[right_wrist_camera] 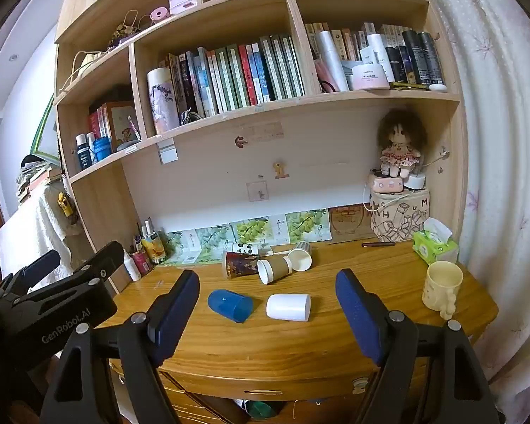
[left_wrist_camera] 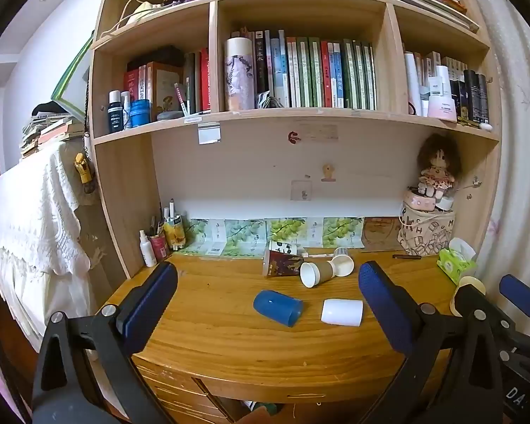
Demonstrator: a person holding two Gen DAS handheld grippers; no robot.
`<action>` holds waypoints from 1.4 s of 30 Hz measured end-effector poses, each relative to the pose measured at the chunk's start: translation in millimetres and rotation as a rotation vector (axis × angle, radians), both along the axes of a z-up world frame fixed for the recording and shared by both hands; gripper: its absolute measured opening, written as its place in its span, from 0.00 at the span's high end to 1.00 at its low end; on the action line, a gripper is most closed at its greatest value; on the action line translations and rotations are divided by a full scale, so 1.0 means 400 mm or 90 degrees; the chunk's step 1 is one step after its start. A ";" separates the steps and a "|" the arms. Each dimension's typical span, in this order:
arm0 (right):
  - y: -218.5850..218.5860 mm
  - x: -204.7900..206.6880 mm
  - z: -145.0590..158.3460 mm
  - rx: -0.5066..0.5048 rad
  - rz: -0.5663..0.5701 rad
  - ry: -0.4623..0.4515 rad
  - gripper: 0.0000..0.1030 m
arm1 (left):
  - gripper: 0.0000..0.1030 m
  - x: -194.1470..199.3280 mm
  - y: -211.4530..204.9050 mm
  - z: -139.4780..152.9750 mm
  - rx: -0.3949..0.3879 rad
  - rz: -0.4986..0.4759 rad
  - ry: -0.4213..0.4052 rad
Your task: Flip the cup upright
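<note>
Two cups lie on their sides near the middle of your desk (right_wrist_camera: pixel 300 353): a blue cup (right_wrist_camera: pixel 230 305) and a white cup (right_wrist_camera: pixel 288 306), just beside each other but not touching. The task does not say which one to stand up, so either may be yours.

The blue cup's long axis runs roughly from 10 to 4 o'clock in the right wrist view, closed end at 10, open mouth toward 4, facing the white cup. The white cup's axis runs nearly 9 to 3; which end is open I cannot tell.

In the right wrist view, both cups sit at 12 o'clock from your right gripper (right_wrist_camera: pixel 266 293), framed between its spread fingers, the white one nearer its centre line. Its jaws stand wide apart and hold nothing. From the left gripper (left_wrist_camera: pixel 266 289), also spread wide and empty, the blue cup (left_wrist_camera: pixel 278 307) sits at about 12 and the white cup (left_wrist_camera: pixel 342 312) toward 1. So I judge the left better lined up on blue, the right on white. Either way your fingers must close across the cup's short width, so roll the wrist to suit.

Further back at 12 o'clock lies a cluster of tipped paper cups (right_wrist_camera: pixel 275 265). At 2 o'clock from the right gripper a cream mug (right_wrist_camera: pixel 441 288) stands upright already.
</note>
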State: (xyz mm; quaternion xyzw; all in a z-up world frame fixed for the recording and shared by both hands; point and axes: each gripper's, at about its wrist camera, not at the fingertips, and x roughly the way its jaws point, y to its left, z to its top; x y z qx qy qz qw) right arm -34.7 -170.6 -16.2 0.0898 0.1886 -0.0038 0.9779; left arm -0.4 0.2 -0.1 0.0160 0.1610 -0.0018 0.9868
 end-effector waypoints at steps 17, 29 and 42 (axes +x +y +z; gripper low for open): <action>-0.009 0.000 -0.007 0.005 0.004 0.001 0.22 | 0.00 -0.003 -0.016 0.017 0.012 0.008 0.007; -0.021 -0.002 -0.012 0.020 0.028 0.021 0.22 | 0.01 -0.021 -0.032 -0.006 0.021 0.030 0.035; -0.007 0.035 -0.028 0.029 0.059 0.050 0.22 | 0.01 -0.005 0.003 -0.030 0.026 0.063 0.074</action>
